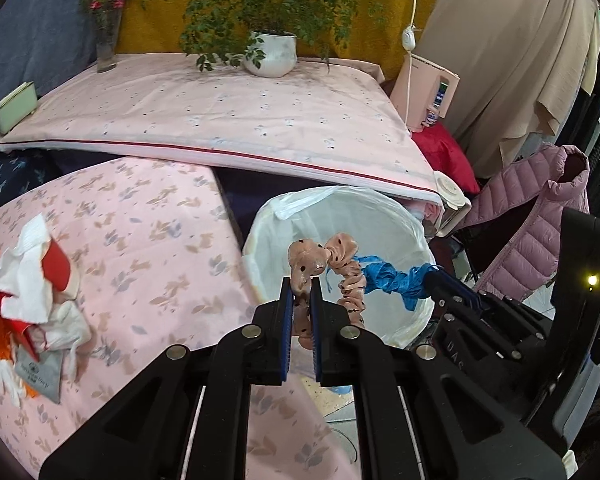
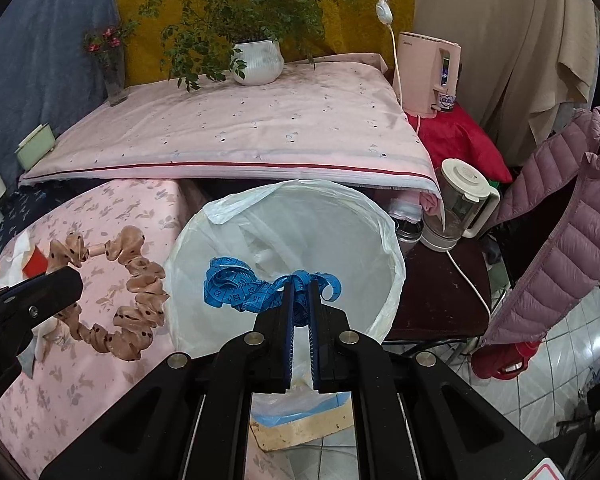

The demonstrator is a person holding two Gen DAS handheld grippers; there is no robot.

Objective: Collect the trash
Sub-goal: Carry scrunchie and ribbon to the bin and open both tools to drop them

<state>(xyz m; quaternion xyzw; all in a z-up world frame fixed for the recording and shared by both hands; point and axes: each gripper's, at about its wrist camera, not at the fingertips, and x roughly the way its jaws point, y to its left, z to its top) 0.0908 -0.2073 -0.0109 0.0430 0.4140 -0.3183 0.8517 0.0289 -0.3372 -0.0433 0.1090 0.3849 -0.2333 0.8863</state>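
Both items carried to the bin, release next

The left gripper (image 1: 300,292) has its jaws pinched on the spotted scrunchie (image 1: 342,276), the right gripper (image 2: 300,296) on the blue tape measure (image 2: 236,284) (printed numerals, too small to read); both hang over the lined bin (image 2: 384,216) beside the desk (image 1: 148,224); opening should drop them.

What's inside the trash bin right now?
The trash bin shows only its white liner. The blue tape measure hangs above its opening in the right gripper. The bottom is hidden behind that gripper.
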